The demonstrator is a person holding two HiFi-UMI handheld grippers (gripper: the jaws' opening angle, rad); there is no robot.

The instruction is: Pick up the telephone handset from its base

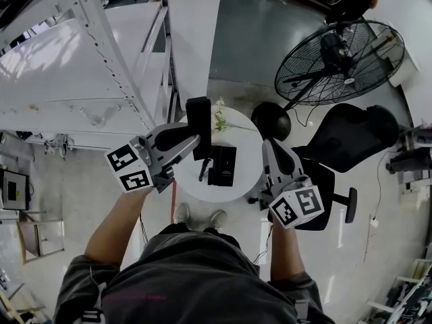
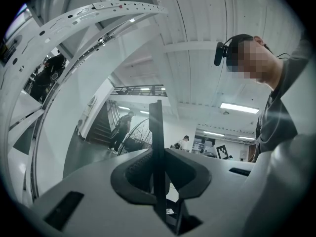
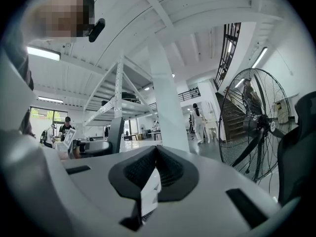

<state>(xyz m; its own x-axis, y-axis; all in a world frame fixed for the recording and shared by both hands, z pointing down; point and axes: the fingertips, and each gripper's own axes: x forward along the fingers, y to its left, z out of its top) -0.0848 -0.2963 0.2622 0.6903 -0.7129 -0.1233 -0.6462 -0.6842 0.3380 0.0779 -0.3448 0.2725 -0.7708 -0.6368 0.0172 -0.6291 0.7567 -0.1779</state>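
Left gripper [image 1: 192, 140] clamps handset [image 1: 198, 117], held above table [image 1: 246, 184] left edge, off base [image 1: 223, 166] mid-table. Right gripper [image 1: 270, 146] closed, empty. Handset seems light, rigid, slick; mid-shaft grip suits.

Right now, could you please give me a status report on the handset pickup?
Left gripper shut on handset, held up off the base. Right gripper shut, empty. No obstruction seen.

Bright ceiling strips [image 2: 239, 107] light evenly — fisheye edges bend (corners vignetted dark).
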